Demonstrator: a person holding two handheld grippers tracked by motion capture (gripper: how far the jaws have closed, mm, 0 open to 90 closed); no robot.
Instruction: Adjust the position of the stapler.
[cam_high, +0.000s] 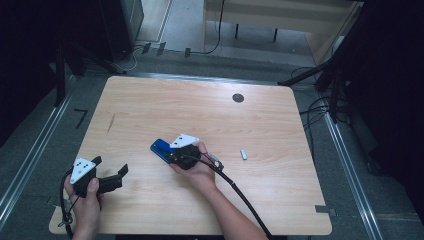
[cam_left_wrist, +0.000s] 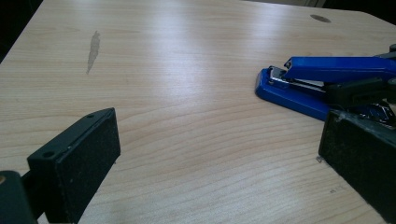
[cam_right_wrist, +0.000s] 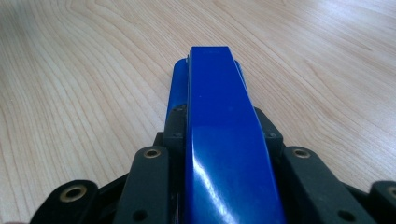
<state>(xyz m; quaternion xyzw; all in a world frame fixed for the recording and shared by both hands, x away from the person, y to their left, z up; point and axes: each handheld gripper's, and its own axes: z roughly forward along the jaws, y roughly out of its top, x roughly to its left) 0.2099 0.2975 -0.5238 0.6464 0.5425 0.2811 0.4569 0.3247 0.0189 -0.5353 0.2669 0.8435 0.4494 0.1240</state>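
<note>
The blue stapler (cam_high: 161, 148) lies near the middle of the worktop (cam_high: 260, 190) — the right gripper (cam_high: 176, 153) has its fingers pinching it from both sides. Near the front left corner, the left gripper (cam_high: 111, 175) hovers, fingers spread.
</note>
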